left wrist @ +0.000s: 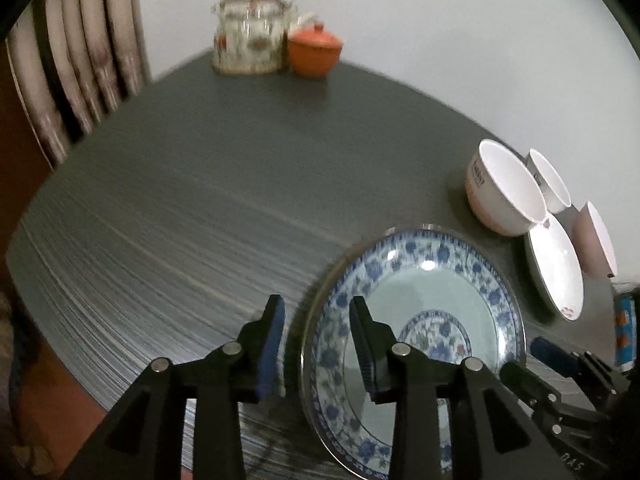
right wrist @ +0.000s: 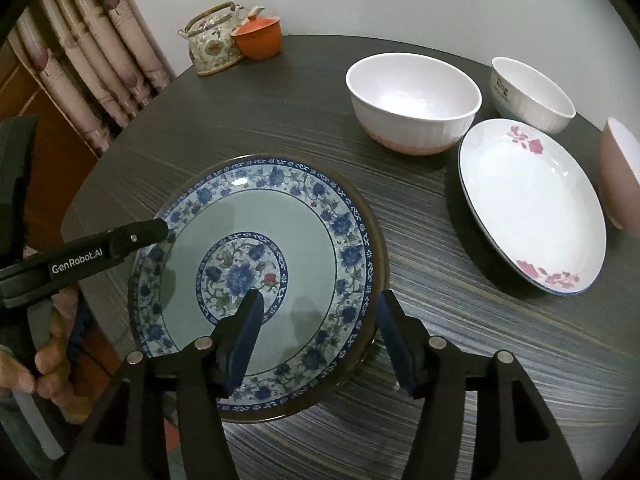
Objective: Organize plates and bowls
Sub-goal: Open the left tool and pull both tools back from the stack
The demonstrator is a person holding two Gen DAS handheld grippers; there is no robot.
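A blue-and-white floral plate (right wrist: 256, 276) lies flat on the dark round tabletop (right wrist: 420, 320), close to its near edge. The left gripper (left wrist: 318, 322) straddles the plate's left rim with its jaws parted, one blue pad outside the rim and the other over the plate's inside, neither pressing on the china. The right gripper (right wrist: 320, 316) straddles the plate's right rim in the same way, one finger over the painted centre and the other outside the rim above the table, jaws released and gripping nothing. In the right wrist view the left gripper's black finger reaches in over the plate's left rim, with a person's hand (right wrist: 48, 364) clasping the handle at the left edge of the picture. Toward the right edge of the tabletop sits a white plate with pink flowers (right wrist: 528, 204), and just behind it a large white bowl (right wrist: 412, 104) with a pinkish base. A smaller white bowl with lettering (right wrist: 528, 92) stands near the far right edge, and a pink bowl (right wrist: 620, 172) sits at the right edge, partly cut off. At the far edge a floral teapot (right wrist: 212, 44) stands touching an orange lidded cup (right wrist: 258, 38). A patterned curtain (right wrist: 88, 64) hangs behind the table on the left.
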